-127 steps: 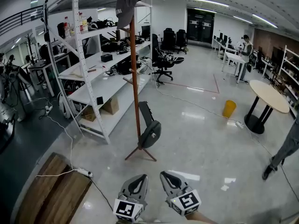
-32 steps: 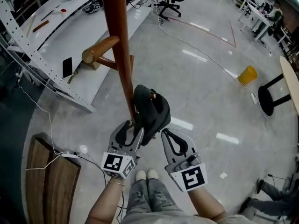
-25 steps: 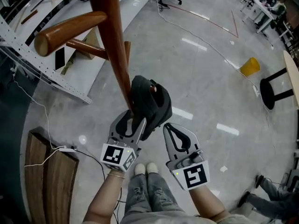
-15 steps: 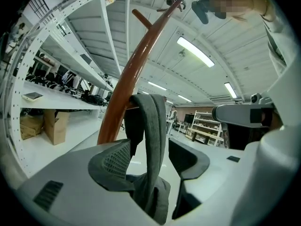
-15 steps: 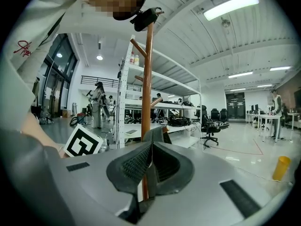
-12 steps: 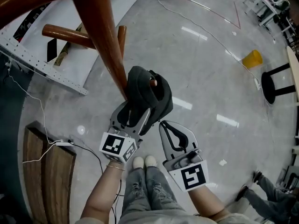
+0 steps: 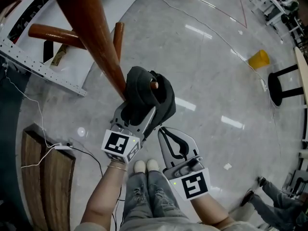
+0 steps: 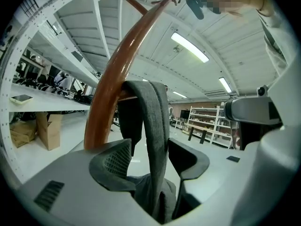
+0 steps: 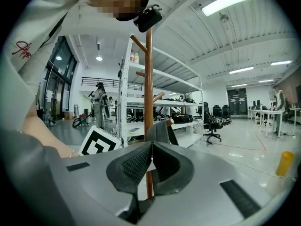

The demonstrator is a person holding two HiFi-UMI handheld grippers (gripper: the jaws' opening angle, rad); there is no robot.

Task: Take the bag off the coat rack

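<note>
A dark grey bag (image 7: 158,100) hangs from a peg (image 7: 153,85) on the brown wooden coat rack pole (image 7: 101,42). My left gripper (image 7: 139,110) reaches up under the bag. In the left gripper view its jaws stand wide apart on either side of the grey strap (image 8: 153,112), with the pads clear of it. They have just been opening. The pole (image 8: 117,65) rises just behind the left gripper (image 8: 150,152). My right gripper (image 7: 161,130) hangs lower and to the right, shut and holding nothing. From the right gripper (image 9: 151,147) the bag (image 9: 160,132) and pole (image 9: 148,79) lie ahead.
White metal shelving (image 7: 43,66) stands left of the rack. Wooden boards (image 7: 43,177) and a power strip with cable (image 7: 60,147) lie on the floor at the left. A yellow bin (image 7: 260,59) and a black table base (image 7: 284,88) are far right. A person's legs (image 7: 264,203) show at bottom right.
My left gripper has pushed forward and a little down so the bag's strap now sits deeper between its jaws. The right gripper has barely shifted. The head view has tilted closer to the pole.
</note>
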